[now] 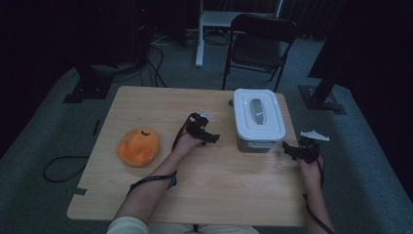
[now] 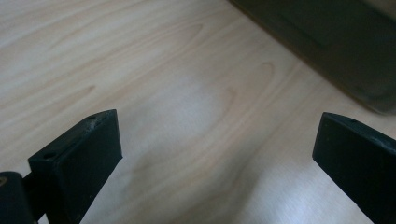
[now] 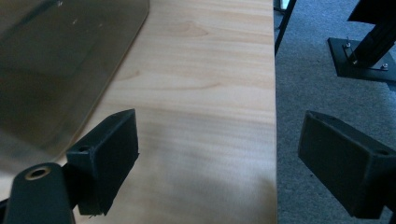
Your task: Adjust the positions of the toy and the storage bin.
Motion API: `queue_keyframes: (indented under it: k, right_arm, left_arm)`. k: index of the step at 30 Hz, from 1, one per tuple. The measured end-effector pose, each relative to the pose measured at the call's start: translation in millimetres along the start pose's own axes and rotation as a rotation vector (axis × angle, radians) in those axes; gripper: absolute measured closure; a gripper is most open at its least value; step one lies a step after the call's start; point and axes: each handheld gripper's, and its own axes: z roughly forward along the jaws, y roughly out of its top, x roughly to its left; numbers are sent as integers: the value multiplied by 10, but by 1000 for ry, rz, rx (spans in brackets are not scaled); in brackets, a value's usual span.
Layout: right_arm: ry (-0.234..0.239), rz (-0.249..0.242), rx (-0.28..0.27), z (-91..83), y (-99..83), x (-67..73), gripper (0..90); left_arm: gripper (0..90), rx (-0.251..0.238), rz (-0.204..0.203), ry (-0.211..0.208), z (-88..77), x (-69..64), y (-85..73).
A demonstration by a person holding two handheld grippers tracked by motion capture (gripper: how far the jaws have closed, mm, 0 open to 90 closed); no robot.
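The room is dim, with grey carpet all round, and my work sits on a pale wooden table (image 1: 209, 180). Toward its far right stands a lidded white container (image 1: 258, 118), closed, its lid showing a grey handle recess along the middle. My two grippers flank its near end without touching it.

My left gripper (image 1: 210, 136) hovers just beside the container's near left corner; its jaws stand wide apart with nothing between them, and in the left gripper view I see bare wood between them and the dark side of the container at the upper right.

My right gripper (image 1: 291, 150) is near the container's near right corner, close to the table's right edge. Its jaws are also spread wide and hold nothing; in the right gripper view the container's wall fills the upper left, and one jaw hangs over the carpet past the table edge.

Well apart, on the table's left side, lies an orange plush toy (image 1: 139, 146). Beyond the table a black folding chair (image 1: 260, 44) stands on the carpet.
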Motion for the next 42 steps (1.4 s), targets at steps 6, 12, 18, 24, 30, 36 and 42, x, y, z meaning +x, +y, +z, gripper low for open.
queue_keyframes:
  k: [6,12,18,24,30,36,42]
  right_arm:
    - [-10,18,-11,105,113,-83,120]
    - [-33,19,-40,179,264,-120,120]
    - [-27,21,-21,311,379,-142,120]
    - [-5,39,-20,422,463,-91,120]
    - [6,50,-12,506,513,-81,120]
    - [20,66,2,582,549,-126,120]
    - [27,31,27,654,591,-74,121]
  left_arm:
    - [20,-6,-11,7,90,-2,89]
    - [19,-18,-25,29,192,36,169]
    - [19,-14,-30,35,293,69,227]
    - [20,-26,-50,37,412,103,361]
    - [19,-24,-34,31,488,73,530]
    - [19,-21,-18,33,547,-1,610]
    - [19,-8,-6,31,573,-51,642]
